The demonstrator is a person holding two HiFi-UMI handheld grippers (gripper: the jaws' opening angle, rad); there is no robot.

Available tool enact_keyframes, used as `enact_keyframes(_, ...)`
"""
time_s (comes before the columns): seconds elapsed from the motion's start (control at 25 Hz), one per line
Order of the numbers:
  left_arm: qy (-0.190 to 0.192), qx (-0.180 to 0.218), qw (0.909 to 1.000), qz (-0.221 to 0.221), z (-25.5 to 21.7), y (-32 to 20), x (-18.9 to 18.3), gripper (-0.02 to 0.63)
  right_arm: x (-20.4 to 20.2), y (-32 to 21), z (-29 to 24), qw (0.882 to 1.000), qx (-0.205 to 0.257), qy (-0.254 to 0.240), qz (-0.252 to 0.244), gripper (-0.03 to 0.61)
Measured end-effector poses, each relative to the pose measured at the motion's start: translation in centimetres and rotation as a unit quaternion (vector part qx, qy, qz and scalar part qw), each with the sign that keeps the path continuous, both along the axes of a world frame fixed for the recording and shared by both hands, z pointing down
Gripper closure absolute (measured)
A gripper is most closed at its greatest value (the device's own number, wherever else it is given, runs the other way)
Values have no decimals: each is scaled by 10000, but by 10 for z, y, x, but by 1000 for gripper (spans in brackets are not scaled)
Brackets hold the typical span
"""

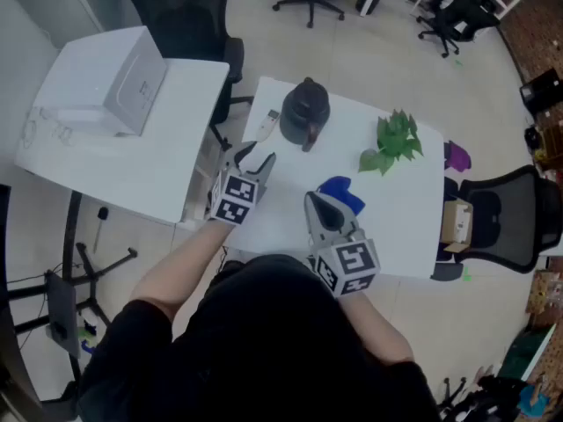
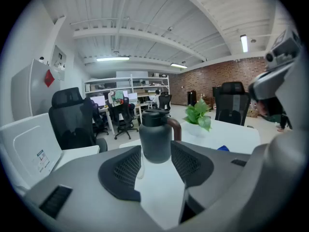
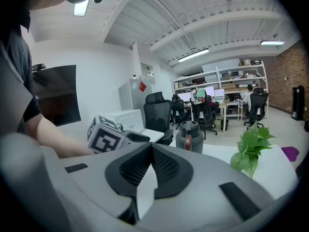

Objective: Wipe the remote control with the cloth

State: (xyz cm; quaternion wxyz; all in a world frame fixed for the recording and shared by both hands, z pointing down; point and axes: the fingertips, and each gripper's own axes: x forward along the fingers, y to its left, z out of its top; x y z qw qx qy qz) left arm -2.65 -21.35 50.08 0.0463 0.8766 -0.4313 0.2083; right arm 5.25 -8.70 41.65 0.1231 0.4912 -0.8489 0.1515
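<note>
A small pale remote control (image 1: 268, 122) lies on the white table (image 1: 405, 209), just left of a black jug (image 1: 304, 109). A blue cloth (image 1: 342, 192) lies crumpled near the table's middle. My left gripper (image 1: 254, 158) hovers a little short of the remote, open and empty. In the left gripper view its jaws (image 2: 155, 161) frame bare tabletop, with the jug (image 2: 155, 137) farther off. My right gripper (image 1: 318, 200) is shut and empty, its tips just left of the cloth. In the right gripper view the pads (image 3: 164, 166) meet.
A green plant (image 1: 395, 139) sits right of the jug, with a purple object (image 1: 456, 156) beyond the table's right edge. A second white desk carrying a white box (image 1: 132, 77) stands to the left. Black office chairs (image 1: 501, 214) flank the table.
</note>
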Motion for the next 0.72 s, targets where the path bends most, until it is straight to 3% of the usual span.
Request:
enact_keyframes(0.12, -272, -307, 9990, -198, 37, -35, -3, 374, 1, -1, 0, 10000, -3, 33, -42, 568)
enact_keyframes(0.32, -609, -853, 9933, -495, 95, -83, -5, 351, 13, 1, 2, 9998, -103, 118, 135, 569)
enact_keyframes(0.52, -894, -1368, 9846, -620, 142, -105, -2, 351, 27, 5, 10, 9989, -305, 182, 313, 569)
enact_keyframes(0.72, -1010, -1597, 9789, -782, 175, -125, 0, 351, 40, 9, 21, 9974, -514, 201, 468, 568)
